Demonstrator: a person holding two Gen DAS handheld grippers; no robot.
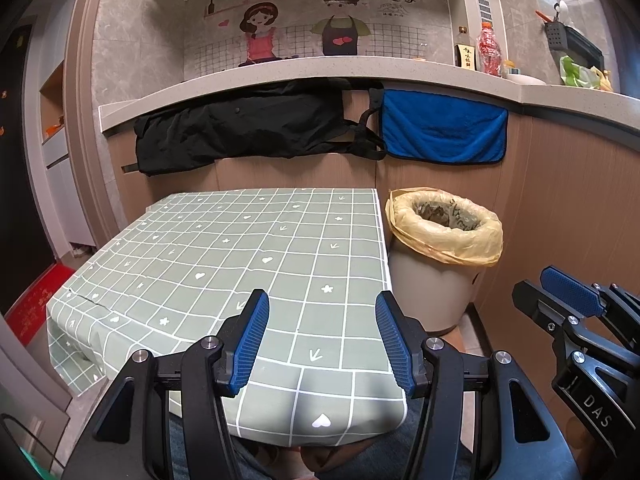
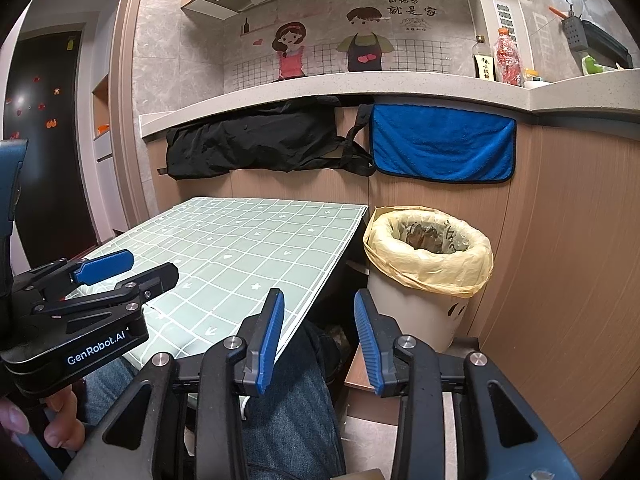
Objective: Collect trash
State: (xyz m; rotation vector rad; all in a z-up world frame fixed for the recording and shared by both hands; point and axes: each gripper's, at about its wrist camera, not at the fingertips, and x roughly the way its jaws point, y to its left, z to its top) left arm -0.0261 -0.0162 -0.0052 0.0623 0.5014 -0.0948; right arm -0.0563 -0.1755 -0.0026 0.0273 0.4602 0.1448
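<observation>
A white trash bin [image 1: 430, 280] lined with a yellow bag stands on the floor to the right of the table; it also shows in the right wrist view [image 2: 416, 304]. Crumpled trash lies inside the bin [image 2: 426, 236]. My left gripper [image 1: 320, 320] is open and empty above the near edge of the green checked tablecloth [image 1: 240, 248]. My right gripper [image 2: 318, 320] is open and empty, held off the table's right corner, short of the bin. Each gripper shows in the other's view: the right gripper [image 1: 560, 300], the left gripper [image 2: 120, 268]. I see no loose trash on the table.
The table [image 2: 240, 240] stands against a wooden counter front. A black cloth [image 1: 248, 128] and a blue towel [image 1: 444, 128] hang from the counter edge. Bottles [image 1: 490, 50] and bags stand on the counter at the right. My legs in jeans [image 2: 288, 412] are below the grippers.
</observation>
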